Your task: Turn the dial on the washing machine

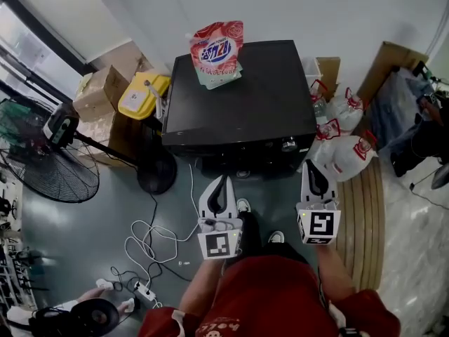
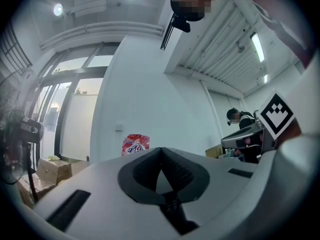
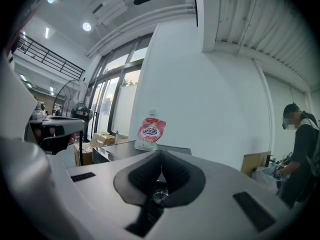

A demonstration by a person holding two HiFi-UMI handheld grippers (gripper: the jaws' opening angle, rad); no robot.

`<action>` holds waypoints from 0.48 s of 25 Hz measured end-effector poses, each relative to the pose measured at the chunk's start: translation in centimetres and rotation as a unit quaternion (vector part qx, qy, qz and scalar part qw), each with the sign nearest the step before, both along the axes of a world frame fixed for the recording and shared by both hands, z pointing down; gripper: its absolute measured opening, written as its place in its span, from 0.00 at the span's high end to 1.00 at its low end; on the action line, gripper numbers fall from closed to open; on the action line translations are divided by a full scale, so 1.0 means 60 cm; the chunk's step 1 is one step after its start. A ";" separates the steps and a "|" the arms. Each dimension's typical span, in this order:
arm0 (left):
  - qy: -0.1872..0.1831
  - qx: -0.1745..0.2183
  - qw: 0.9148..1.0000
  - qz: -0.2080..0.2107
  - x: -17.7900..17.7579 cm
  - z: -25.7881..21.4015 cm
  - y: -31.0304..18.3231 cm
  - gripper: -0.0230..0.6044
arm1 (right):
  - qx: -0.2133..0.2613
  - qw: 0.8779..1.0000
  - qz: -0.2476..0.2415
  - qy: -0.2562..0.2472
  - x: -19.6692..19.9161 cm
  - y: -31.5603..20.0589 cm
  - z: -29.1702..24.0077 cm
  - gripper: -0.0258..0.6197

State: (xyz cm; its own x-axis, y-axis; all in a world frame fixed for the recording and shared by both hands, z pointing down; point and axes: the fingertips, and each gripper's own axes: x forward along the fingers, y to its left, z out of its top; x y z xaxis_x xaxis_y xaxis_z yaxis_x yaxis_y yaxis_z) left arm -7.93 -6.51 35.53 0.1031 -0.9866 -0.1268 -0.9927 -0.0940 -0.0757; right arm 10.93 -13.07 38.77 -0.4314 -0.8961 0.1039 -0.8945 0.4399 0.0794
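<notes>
As the person stands facing a black washing machine [image 1: 238, 90], the left gripper [image 1: 223, 184] points forward with its dark jaws pressed together at the tips, holding nothing; its own view [image 2: 161, 150] shows the same closed pinch. Off to its right, the right gripper [image 1: 312, 168] is likewise closed tight and empty, as its own view [image 3: 161, 154] confirms. Between the two grippers and lower down are the person's shoes [image 1: 243, 205]. Just ahead of the right gripper and slightly to its left, not touching it, a small silvery dial [image 1: 289, 144] sits on the machine's front panel. Farther ahead, on the machine's top, a red and white detergent pouch [image 1: 217, 51] stands upright near the back edge. To the left of the left gripper, white cables [image 1: 151, 237] loop across the floor, and beyond them stands a black floor fan [image 1: 49, 163]. To the right of the right gripper lie white bags with red print [image 1: 344, 149].
</notes>
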 end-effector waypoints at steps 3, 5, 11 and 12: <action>0.003 -0.005 1.000 0.015 0.002 0.033 -0.017 0.95 | -0.010 1.000 0.005 0.004 -0.014 -0.013 0.031 0.94; 0.014 -0.013 1.000 0.020 -0.002 0.057 -0.025 0.95 | -0.016 1.000 0.007 0.005 -0.024 -0.016 0.053 0.94; 0.034 -0.041 0.999 0.010 -0.026 0.133 -0.039 0.95 | -0.037 0.999 0.005 -0.003 -0.046 -0.022 0.129 0.94; 0.036 -0.045 0.998 0.008 -0.030 0.143 -0.040 0.95 | -0.035 0.999 0.005 0.001 -0.050 -0.024 0.142 0.94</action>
State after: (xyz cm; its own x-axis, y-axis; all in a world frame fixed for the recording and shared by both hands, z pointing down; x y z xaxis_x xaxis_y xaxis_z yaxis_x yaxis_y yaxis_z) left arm -9.76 -8.91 44.14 0.1123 -0.9926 -0.0455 -0.9936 -0.1126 0.0049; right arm 7.95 -14.49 47.31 -0.4228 -0.8907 0.1668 -0.8986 0.4359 0.0502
